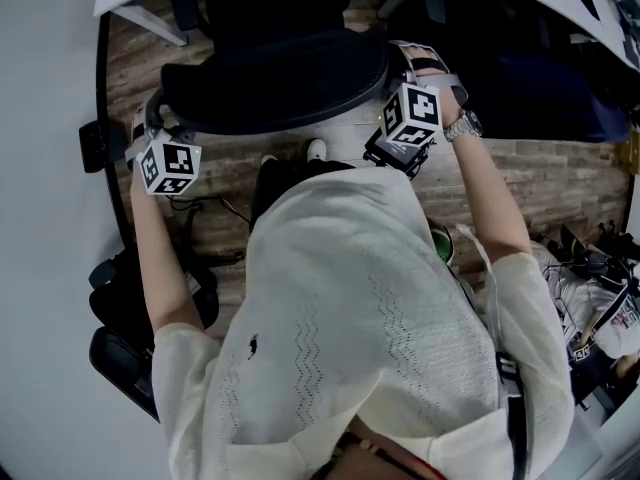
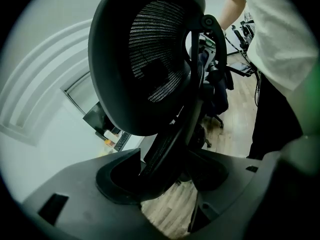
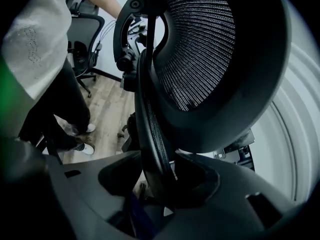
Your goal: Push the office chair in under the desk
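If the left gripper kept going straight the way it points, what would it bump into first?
The chair: its back's edge already sits between the left gripper's jaws, below the mesh headrest. Going on would just press into that edge; nothing else seems to come first.

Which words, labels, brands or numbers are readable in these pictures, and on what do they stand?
No text is readable.
Marker cubes: square patterns only, no letters.
Shirt: small emblem, no words.
Office chair: no label visible.
White item at right edge: print too blurred.
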Demonstrator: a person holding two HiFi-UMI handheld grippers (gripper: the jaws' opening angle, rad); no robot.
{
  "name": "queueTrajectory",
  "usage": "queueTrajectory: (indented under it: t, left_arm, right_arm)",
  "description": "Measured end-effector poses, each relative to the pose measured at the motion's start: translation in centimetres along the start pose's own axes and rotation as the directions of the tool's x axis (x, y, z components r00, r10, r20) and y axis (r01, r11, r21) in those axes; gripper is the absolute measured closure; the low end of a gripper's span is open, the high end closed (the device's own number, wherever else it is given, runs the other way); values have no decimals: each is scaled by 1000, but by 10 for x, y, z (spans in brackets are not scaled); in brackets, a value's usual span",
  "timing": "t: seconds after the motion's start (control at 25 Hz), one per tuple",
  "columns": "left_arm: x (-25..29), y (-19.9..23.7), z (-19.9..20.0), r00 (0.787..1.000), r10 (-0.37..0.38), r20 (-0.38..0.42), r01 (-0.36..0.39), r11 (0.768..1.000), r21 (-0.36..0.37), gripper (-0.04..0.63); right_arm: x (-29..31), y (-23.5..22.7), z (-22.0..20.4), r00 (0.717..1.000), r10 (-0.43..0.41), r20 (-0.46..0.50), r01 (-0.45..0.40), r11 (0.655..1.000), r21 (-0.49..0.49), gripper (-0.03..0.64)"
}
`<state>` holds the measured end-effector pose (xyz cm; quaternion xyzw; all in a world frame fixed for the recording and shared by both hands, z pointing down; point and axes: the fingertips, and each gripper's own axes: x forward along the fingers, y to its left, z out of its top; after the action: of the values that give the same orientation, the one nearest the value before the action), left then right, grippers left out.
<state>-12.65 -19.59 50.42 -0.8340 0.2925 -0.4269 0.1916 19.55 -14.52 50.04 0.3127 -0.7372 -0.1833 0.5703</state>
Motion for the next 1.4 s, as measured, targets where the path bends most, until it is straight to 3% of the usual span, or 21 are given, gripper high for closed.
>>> queueTrajectory:
  t: [1.4]
  left_arm:
    - [44, 37, 10, 1000, -19, 14, 18, 1000, 23, 313]
  right_arm:
    - [29, -36, -12, 998, 25, -50, -24, 999, 28, 403]
